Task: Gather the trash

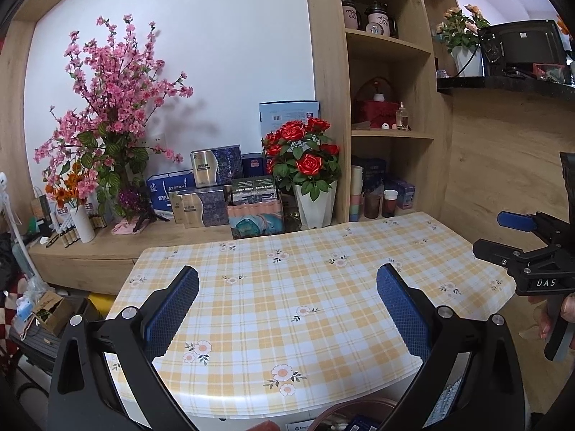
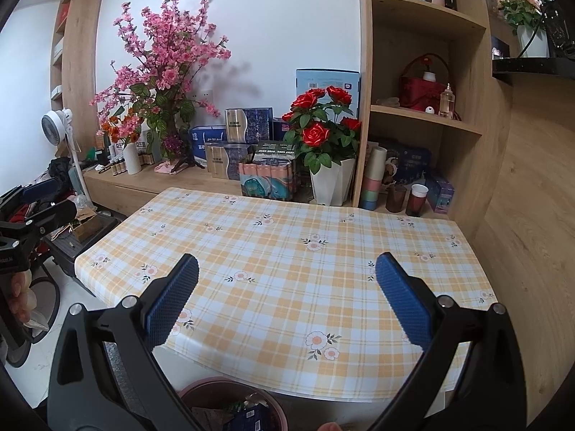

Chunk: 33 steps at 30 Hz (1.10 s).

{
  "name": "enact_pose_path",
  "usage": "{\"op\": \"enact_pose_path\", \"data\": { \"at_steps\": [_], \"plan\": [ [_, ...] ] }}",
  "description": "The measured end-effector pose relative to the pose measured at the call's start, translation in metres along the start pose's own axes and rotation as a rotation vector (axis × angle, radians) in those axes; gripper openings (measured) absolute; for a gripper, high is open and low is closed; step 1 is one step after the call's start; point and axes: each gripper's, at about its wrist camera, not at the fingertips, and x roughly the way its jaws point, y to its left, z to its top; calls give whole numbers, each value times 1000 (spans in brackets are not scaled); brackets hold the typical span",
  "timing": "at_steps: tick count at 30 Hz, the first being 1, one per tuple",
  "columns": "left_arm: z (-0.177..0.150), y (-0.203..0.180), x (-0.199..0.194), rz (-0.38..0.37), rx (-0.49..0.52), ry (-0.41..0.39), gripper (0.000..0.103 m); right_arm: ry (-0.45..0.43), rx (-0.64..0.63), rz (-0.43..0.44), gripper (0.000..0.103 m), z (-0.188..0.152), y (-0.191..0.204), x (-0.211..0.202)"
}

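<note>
Both tongs empty and spread wide: left tongs (image 1: 287, 301) and right tongs (image 2: 287, 298) hover over the checked tabletop (image 2: 287, 237), blue pads well apart, nothing between them. Tabletop shows no loose trash in either view, so I'd judge the collecting step is done or nearly so. The trash sits in the pinkish-brown waste bin (image 2: 201, 388) at bottom centre of the right wrist view, just under the near tabletop edge; inside I can make out crumpled paper, something green and a dark blue packet, rest too cramped to read. Same bin rim (image 1: 359, 404) peeks in at bottom of the left view. Next move, my guess: scan for leftovers off the tabletop. Other containers: paper cups (image 2: 418, 199) on the lower shelf at right; contents not readable.
</note>
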Motion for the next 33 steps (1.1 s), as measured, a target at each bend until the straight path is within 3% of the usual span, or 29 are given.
{"op": "enact_pose_path", "data": {
  "at_steps": [33],
  "plan": [
    [1, 1, -2, -2, -3, 1, 97, 2, 8, 0, 97, -2, 1, 0]
  ]
}}
